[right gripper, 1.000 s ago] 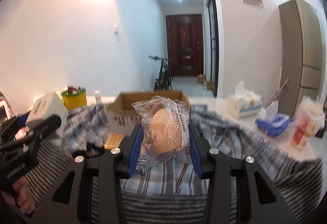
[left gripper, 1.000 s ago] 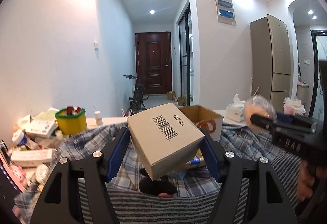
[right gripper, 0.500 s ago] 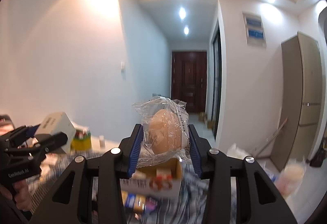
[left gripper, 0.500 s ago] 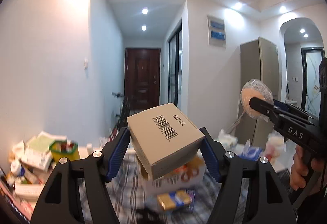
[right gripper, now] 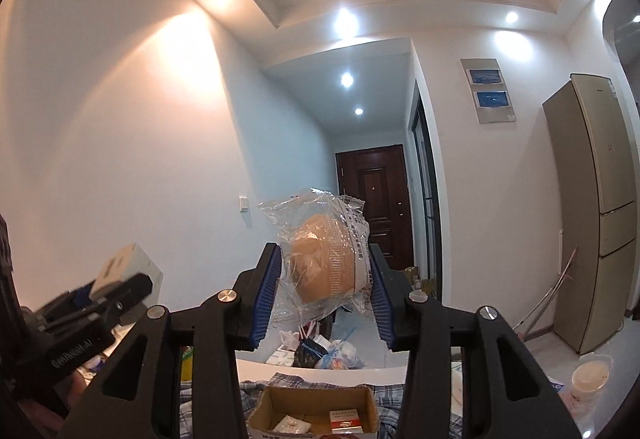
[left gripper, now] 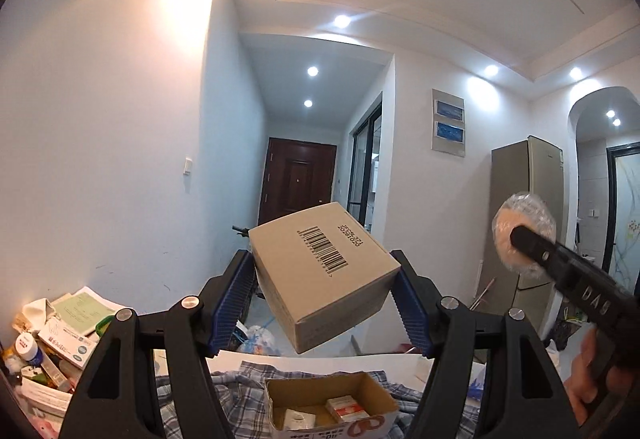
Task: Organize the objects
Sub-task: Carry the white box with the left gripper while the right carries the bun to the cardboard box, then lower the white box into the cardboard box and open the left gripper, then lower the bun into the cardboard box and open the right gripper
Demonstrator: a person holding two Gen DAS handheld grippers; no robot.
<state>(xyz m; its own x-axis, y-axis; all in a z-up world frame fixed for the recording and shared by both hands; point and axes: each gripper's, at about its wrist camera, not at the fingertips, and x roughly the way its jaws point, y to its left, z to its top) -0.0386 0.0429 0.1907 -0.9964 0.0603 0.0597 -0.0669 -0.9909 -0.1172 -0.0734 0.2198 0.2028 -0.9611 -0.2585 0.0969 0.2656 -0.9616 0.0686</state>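
Note:
My left gripper point(left gripper: 325, 297) is shut on a plain cardboard box point(left gripper: 320, 275) with a barcode label, held tilted in the air high above the table. In the right wrist view my right gripper point(right gripper: 325, 297) is shut on a bun in a clear plastic wrapper point(right gripper: 320, 259). That wrapped bun point(left gripper: 522, 235) also shows at the right of the left wrist view. The held cardboard box point(right gripper: 130, 267) appears at the left of the right wrist view. Below both grippers an open carton point(left gripper: 332, 405) with small packets inside sits on a checked cloth point(left gripper: 228, 383).
A heap of medicine boxes and bottles point(left gripper: 56, 339) lies at the table's left end. A white cup point(right gripper: 590, 375) stands at the right. Behind the table lie plastic bags point(right gripper: 328, 353) on the floor, a hallway with a dark door point(left gripper: 298, 183) and a tall fridge point(right gripper: 596, 215).
Both grippers have risen well above the table with the box and the bun still held. The open carton and cloth now lie low in both views.

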